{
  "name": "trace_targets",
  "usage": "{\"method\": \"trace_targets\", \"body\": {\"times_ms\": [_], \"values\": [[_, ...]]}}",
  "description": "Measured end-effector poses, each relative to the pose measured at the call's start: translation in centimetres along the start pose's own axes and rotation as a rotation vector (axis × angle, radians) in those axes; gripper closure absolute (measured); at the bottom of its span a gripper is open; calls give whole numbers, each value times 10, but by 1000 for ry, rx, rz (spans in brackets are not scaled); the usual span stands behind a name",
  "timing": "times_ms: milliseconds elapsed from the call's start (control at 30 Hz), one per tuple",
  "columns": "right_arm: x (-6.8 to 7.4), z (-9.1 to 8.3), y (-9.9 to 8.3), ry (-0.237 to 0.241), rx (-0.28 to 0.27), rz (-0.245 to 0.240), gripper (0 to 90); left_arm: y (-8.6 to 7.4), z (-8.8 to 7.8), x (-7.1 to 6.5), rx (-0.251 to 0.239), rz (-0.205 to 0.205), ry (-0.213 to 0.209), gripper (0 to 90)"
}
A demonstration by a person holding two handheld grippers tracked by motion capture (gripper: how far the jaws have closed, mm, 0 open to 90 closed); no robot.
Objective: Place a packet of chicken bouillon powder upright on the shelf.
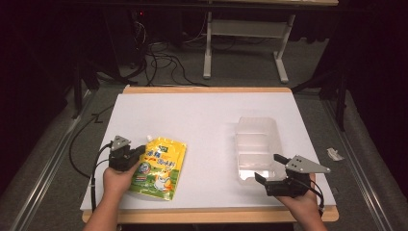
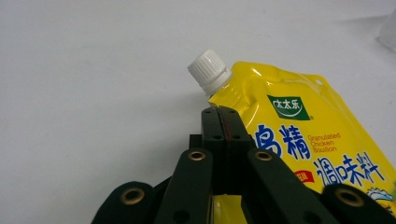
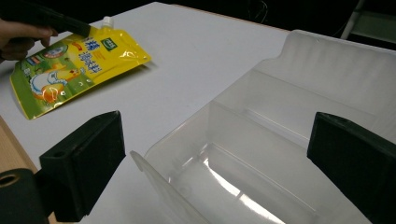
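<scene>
- Tongs first: the left tongs (image 2: pixel 223 112) are pressed together on the near left edge of the yellow pouch (image 1: pixel 158 168), just below its spout, with the jaws flat against each other and the film pinched between them.
- Right tongs (image 3: pixel 215 154) stand spread wide at the near end of the clear plastic bin (image 1: pixel 257 144), one jaw to each side of its near wall, with nothing pinched.
- Bench (image 1: pixel 202 120), the largest thing here, is a white sheet on a wooden top; the bin stands on its right half and the pouch lies on its left half, well apart.
- Bin is a long open tub, its long axis running away from the person, with low ribs across its floor, and it holds nothing.
- Pouch lies flat, printed face up, its long axis slightly slanted, its base toward the person and its spout end farther away.
- White screw cap (image 2: pixel 209 71) points away from the person and sits just beyond the left jaw tips.
- From the left tongs, the bin lies to the right across bare bench; that sideways gap is what the coming carry seems to turn on.
- Left hand (image 1: pixel 117 180) is the nearer one to the pouch; the right hand (image 1: pixel 300 204) is the nearer one to the bin.
</scene>
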State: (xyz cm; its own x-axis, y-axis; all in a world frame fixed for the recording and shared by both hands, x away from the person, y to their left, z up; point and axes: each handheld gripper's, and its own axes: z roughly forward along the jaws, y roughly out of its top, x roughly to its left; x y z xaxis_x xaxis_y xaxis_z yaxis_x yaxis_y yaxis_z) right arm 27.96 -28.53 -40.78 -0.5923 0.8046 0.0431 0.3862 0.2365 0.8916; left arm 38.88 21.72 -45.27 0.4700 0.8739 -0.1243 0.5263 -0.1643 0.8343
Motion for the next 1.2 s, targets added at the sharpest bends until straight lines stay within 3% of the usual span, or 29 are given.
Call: {"method": "trace_targets", "body": {"times_ms": [33, 200, 433, 667, 800, 1200], "values": [[0, 0, 0, 0, 0, 0, 43, 0, 0, 0, 0, 0, 0, 900], [5, 1, 2, 8, -6, -13, 43, 5, -27, -16, -105, 45, 27, 900], [17, 8, 5, 34, 1, -24, 42, 0, -61, -29, -203, 103, 58, 900], [42, 24, 19, 95, -11, -13, 40, -6, -82, -41, -287, 154, 69, 900], [53, 35, 25, 119, 1, -19, 39, -5, -87, -48, -314, 175, 58, 900], [99, 90, 47, 209, 46, -40, 40, -10, -110, -62, -370, 240, 34, 900]]}}
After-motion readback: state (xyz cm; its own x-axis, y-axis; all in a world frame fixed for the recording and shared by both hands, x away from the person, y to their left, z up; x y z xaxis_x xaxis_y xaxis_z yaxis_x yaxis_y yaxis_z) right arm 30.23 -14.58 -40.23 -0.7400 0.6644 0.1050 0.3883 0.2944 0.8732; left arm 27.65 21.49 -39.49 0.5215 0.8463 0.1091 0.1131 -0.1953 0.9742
